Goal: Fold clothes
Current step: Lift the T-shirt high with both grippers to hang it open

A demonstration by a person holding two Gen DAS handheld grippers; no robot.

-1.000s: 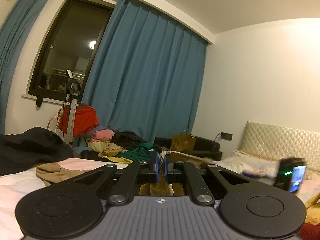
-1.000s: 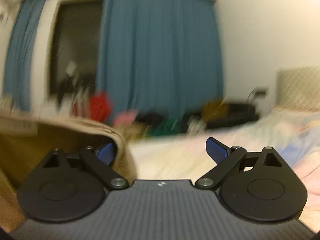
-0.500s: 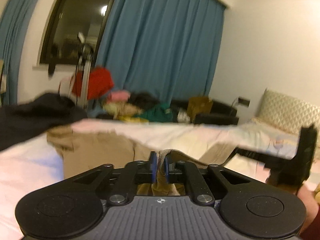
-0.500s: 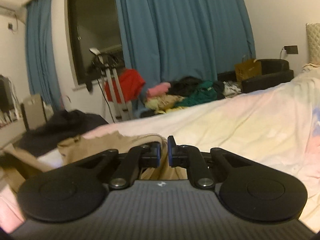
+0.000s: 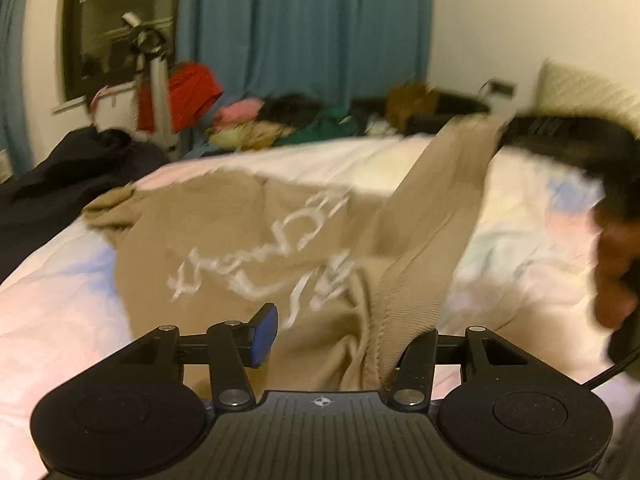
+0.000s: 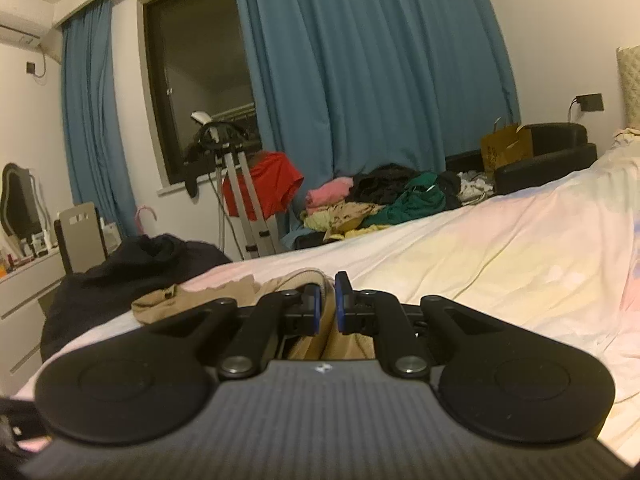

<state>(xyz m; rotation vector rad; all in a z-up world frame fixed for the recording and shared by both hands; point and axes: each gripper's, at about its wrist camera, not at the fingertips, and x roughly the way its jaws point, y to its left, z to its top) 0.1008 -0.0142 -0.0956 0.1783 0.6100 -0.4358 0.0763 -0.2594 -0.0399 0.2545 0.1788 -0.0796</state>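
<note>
Tan cotton fills the space ahead of my left gripper: the tan sweatshirt lies spread on the bed directly in front of it, white lettering facing up, blurred by motion. My left jaws have just been opening and now stand about half apart. The blue pad of the left finger is clear of the cloth, while a ribbed fold of the sweatshirt drapes between the jaws and covers the right finger, so I cannot tell whether that side still touches it. From there the ribbed edge rises in a taut band up and to the right, to where my right gripper shows as a dark blur with my right hand below it.

In the right wrist view, my right gripper is pinched nearly closed on a bunched fold of the same sweatshirt, the cloth squeezed between the two blue pads and hanging beneath them. The rest of the garment trails left of the fingers over the pale pink and yellow sheet.

Past the sweatshirt, at the bed's left edge, a black garment sits in a heap. Farther back a pile of clothes, pink, green, yellow and black, lies on the floor beside a red garment hung on a metal stand. Behind all this are the blue curtains and a dark window.
</note>
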